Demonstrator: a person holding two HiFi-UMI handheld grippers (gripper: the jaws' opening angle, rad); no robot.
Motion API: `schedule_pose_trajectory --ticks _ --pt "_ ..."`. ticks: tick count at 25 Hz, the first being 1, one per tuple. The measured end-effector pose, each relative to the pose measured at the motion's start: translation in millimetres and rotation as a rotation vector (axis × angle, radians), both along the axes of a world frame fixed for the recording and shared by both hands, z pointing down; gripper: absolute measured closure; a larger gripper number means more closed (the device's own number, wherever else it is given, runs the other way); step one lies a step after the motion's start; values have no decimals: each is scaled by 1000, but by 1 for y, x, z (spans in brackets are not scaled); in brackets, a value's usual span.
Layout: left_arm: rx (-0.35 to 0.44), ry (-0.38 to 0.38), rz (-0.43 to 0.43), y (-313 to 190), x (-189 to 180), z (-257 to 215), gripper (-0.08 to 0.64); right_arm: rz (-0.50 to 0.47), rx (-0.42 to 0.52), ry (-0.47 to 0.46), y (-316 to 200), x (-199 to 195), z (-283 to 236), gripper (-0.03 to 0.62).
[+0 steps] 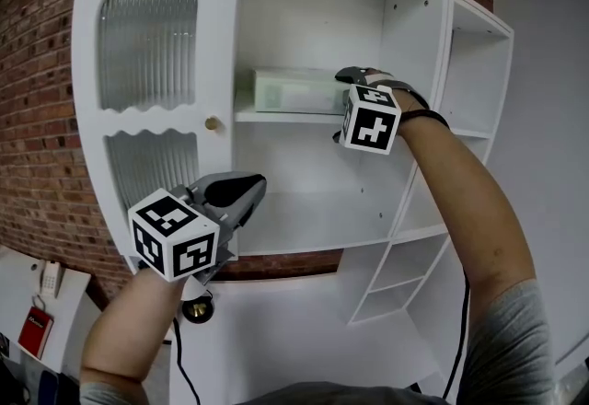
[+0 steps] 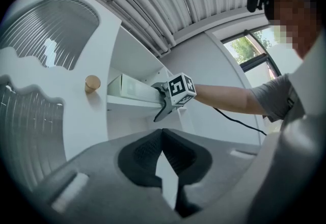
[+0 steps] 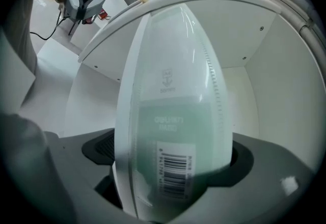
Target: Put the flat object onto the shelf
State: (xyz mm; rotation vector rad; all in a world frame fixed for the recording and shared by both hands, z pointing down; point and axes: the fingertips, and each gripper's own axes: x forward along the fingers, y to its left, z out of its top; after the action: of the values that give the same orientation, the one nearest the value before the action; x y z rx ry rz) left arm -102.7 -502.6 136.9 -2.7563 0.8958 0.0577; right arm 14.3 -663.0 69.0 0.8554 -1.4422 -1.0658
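Between the pads (image 3: 103, 148) of the right gripper (image 1: 352, 77) lies the flat box (image 3: 173, 111), pale green and white, with a barcode at its near end. We see the jaws spread wide. A dark gap shows between the left-hand pad and the side of the box, and neither pad seems to press on it, so we judge that the box is not gripped. It rests flat on the upper shelf (image 1: 285, 117) of the white cabinet (image 1: 414, 35), with its long side along the board, just beside the door (image 1: 147, 35) with the small round knob (image 1: 213, 124).

Lower down and to the left, the left gripper (image 1: 252, 184) hangs in front of the cabinet, well apart from the box. Its jaws are closed tip to tip with nothing between them.

We take the step in hand to be the release, the last part of the task, since the box already sits where it belongs. The next move calls for us to draw the right gripper straight back along the line of the box. We should keep the jaws wide so that no pad catches a side and drags the box toward the front edge. The left gripper has no part to play.
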Motion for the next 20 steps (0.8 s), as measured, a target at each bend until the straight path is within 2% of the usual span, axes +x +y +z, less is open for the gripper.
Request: schedule_pose_trajectory --ticks 3,5,9,12,16,20 --pt "-3 3 9 5 0 1 561 -8 7 -28 1 -2 -2 36" --pt "0 5 16 9 2 0 561 -29 19 -92 7 -6 -9 -3" --pt "15 13 26 16 5 -3 561 -81 75 -187 30 -6 -28 -5" --pt "21 15 48 20 17 -4 561 -109 70 -241 57 7 -30 -5" --pt "29 8 101 28 46 -5 561 -113 47 -376 91 44 -27 7" --pt "28 8 171 40 85 -3 561 -107 33 -502 128 86 -20 78"
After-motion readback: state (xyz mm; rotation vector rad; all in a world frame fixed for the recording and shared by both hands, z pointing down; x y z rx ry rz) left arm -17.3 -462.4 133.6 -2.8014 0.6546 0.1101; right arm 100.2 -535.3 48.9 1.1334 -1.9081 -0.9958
